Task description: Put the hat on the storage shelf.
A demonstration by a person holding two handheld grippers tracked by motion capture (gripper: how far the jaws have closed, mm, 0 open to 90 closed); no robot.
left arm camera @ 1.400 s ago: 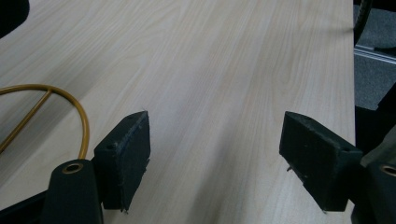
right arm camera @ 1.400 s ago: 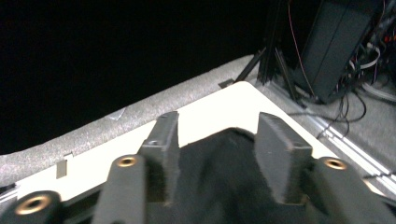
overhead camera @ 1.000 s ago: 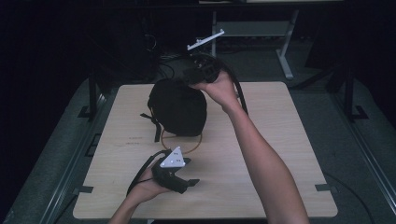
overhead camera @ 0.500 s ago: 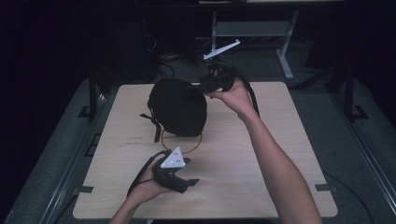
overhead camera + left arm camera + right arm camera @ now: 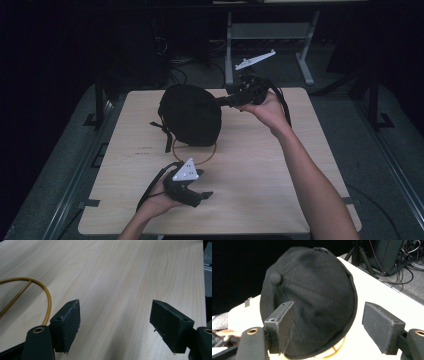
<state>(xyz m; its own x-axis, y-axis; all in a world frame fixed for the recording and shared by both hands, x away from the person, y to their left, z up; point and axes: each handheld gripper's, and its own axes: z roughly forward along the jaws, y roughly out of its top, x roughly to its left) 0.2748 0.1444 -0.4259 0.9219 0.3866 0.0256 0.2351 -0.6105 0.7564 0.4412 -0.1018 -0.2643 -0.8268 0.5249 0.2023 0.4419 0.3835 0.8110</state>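
Note:
A black cap point(image 5: 192, 112) sits on a gold wire stand point(image 5: 196, 154) at the back middle of the wooden table point(image 5: 280, 175). My right gripper point(image 5: 221, 101) is open at the cap's right side, jaws pointing left at it. In the right gripper view the cap point(image 5: 312, 297) lies just beyond the open right gripper point(image 5: 329, 317), with the gold stand point(image 5: 334, 350) peeking from under its rim. Near the front edge my left gripper point(image 5: 204, 184) rests open in a hand. The left gripper point(image 5: 115, 317) holds nothing over bare table point(image 5: 125, 270), with the gold ring point(image 5: 47, 297) to its left.
A metal frame point(image 5: 270, 31) and cables point(image 5: 215, 47) stand on the dark floor behind the table. Black straps point(image 5: 165, 132) hang from the cap's left side. The table's right half is bare wood.
My right gripper has drawn back to the right, away from the top of the cap. The left gripper and the cap have not moved.

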